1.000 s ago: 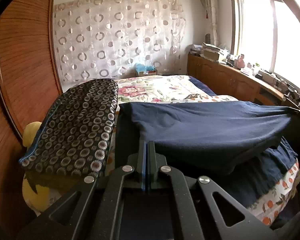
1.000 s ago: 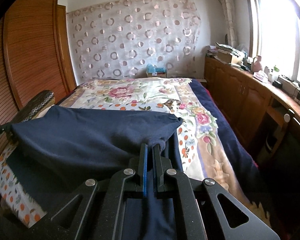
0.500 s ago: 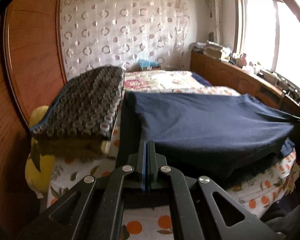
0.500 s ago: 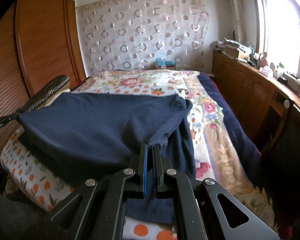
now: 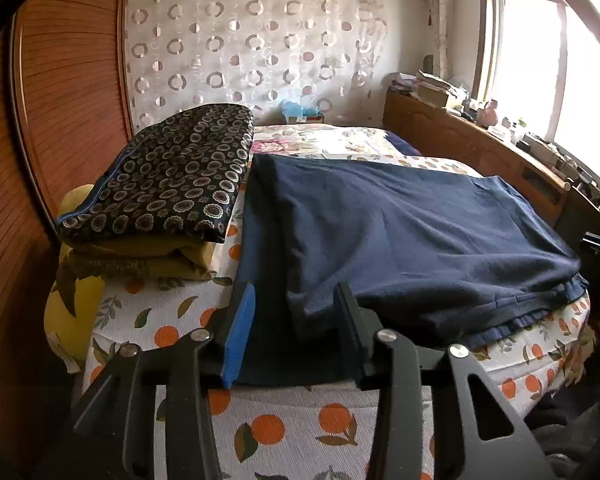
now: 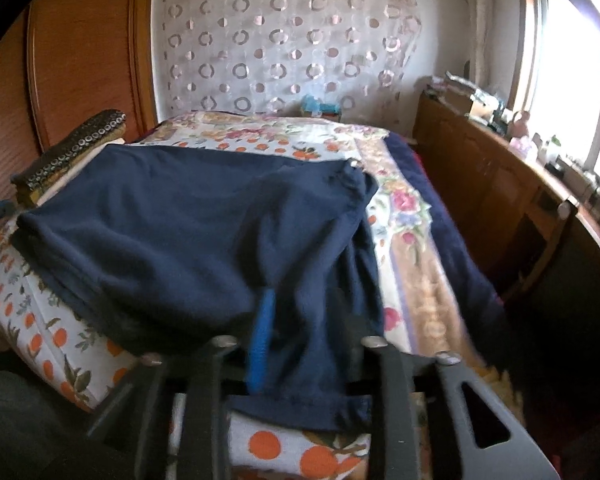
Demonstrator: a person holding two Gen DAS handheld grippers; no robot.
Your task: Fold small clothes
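A navy blue garment (image 5: 400,232) lies folded over itself across the near end of the bed; it also shows in the right wrist view (image 6: 188,220). My left gripper (image 5: 294,308) is open, its jaws spread either side of the garment's near left corner, holding nothing. My right gripper (image 6: 308,320) is open too, its blue-padded fingers (image 6: 260,336) straddling the garment's near right edge, which hangs down over the bed's end. The right wrist view is blurred.
A folded pile with a dark circle-patterned cloth (image 5: 172,176) on top sits on the bed's left side by the wooden wardrobe (image 5: 60,100). The orange-print bedsheet (image 5: 268,424) covers the near edge. A wooden sideboard (image 6: 500,184) with clutter runs under the window at right.
Both grippers lowered the lifted garment edge onto the bed and opened, letting it go. The cloth now lies flat, folded over itself. Both cameras have drawn back slightly.
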